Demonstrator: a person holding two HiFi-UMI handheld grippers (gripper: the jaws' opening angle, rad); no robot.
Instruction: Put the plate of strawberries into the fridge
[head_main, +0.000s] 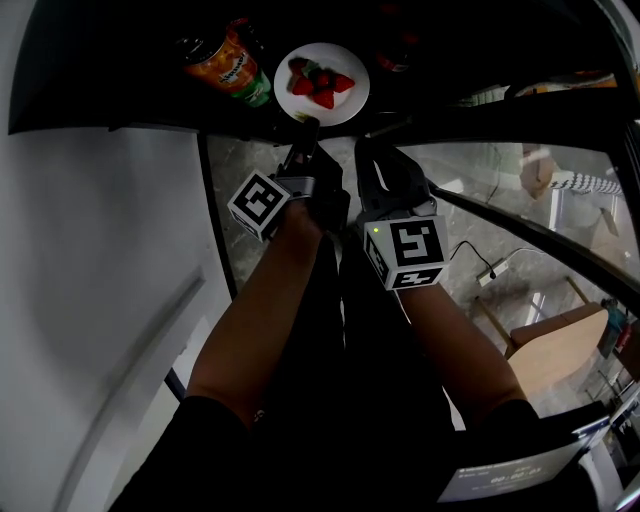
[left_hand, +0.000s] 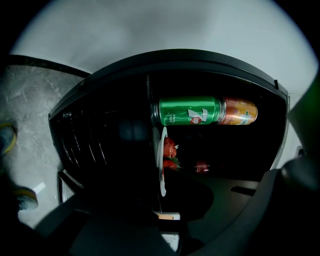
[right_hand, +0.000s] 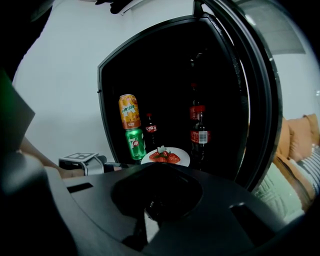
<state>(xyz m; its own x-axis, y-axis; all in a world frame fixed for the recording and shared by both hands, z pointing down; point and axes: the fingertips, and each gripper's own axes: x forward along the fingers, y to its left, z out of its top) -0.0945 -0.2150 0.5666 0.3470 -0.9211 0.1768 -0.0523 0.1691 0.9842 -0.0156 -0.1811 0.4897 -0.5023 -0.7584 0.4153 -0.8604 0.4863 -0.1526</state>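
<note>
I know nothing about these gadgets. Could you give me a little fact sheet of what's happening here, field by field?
Setting: open fridge, dark inside
Plate: white plate of strawberries, level, already inside the fridge
Left gripper: appears shut on the plate's near rim
Right gripper: jaws together, empty, beside the left one
Neighbours: orange can stacked on green can beside the plate; cola bottles behind
Stage: plate in, not yet released
</note>
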